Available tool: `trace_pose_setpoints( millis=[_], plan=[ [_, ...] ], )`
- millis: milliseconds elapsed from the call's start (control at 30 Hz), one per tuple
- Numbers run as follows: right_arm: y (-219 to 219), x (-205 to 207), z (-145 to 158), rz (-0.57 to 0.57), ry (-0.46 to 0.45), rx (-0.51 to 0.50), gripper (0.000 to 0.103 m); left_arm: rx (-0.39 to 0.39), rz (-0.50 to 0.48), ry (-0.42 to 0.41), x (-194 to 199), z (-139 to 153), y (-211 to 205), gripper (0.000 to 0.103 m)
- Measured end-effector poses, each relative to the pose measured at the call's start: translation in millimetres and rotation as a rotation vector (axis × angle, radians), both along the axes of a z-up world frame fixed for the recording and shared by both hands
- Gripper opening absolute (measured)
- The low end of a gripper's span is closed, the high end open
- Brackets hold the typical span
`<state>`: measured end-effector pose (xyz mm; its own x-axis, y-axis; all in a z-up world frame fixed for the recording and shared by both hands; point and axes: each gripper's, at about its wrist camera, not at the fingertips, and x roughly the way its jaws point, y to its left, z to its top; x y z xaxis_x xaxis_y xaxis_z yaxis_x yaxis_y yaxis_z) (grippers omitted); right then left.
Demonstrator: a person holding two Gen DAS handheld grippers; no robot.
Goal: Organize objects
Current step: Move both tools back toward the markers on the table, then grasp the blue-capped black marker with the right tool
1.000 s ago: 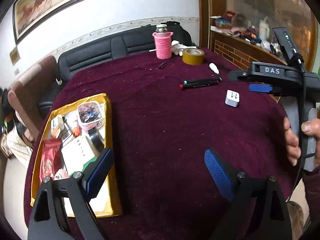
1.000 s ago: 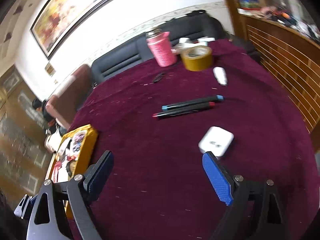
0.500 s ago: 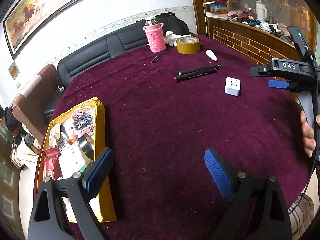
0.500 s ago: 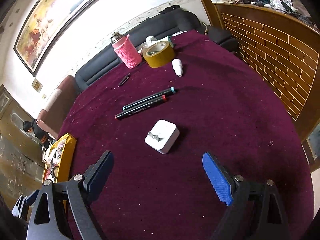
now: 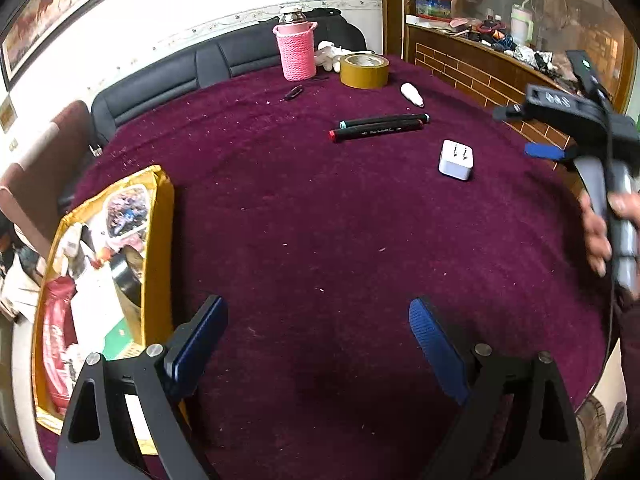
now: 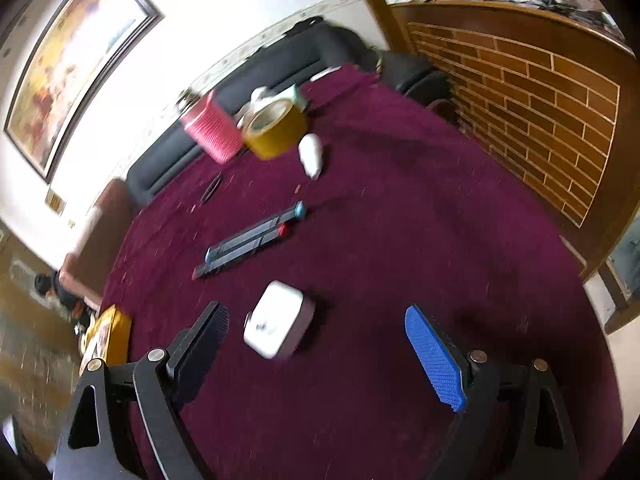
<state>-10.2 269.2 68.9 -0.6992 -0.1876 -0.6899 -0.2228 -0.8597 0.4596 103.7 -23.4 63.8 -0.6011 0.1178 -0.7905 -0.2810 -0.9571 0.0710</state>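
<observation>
A white plug adapter [image 6: 278, 320] lies on the maroon tablecloth between the fingers of my open right gripper [image 6: 318, 340], nearer the left finger; it also shows in the left wrist view [image 5: 456, 159]. Two black markers [image 6: 250, 240] lie side by side beyond it, also in the left wrist view [image 5: 380, 128]. My left gripper [image 5: 316, 334] is open and empty over bare cloth. The yellow box [image 5: 160, 240] with several packed items sits at its left. The right gripper's body [image 5: 580, 128] shows at the right of the left wrist view.
A pink knitted bottle [image 5: 295, 50], a roll of yellow tape [image 5: 364, 70], a small white bottle [image 5: 412, 94] and a small dark clip [image 5: 294, 92] stand at the table's far side. A black sofa [image 5: 180, 76] and a brick-patterned counter [image 6: 540, 112] border the table.
My right gripper has moved forward and down, so the white adapter now lies between its fingers. The left gripper has shifted slightly and stays open.
</observation>
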Motion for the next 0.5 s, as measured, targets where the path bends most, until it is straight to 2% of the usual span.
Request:
trace_pose_setpoints(
  millis=[67,233,333,500],
  plan=[
    [7,-19,3,-0.007,0.011,-0.015,0.093,0.023,-0.001,-0.003,-1,-2,-2,0.092],
    [0,-75,-5,0.060,-0.035,-0.043,0.093,0.064,-0.010,-0.020,-6,-6,-9,0.092],
    [-17,-111,-6,0.118,-0.061,-0.009,0.093,0.073,-0.007,-0.021,-9,-7,-15,0.092],
    [-56,-176,-24,0.251,-0.216,0.087,0.094,0.097,0.019,-0.031,-15,-8,-29,0.092]
  ],
)
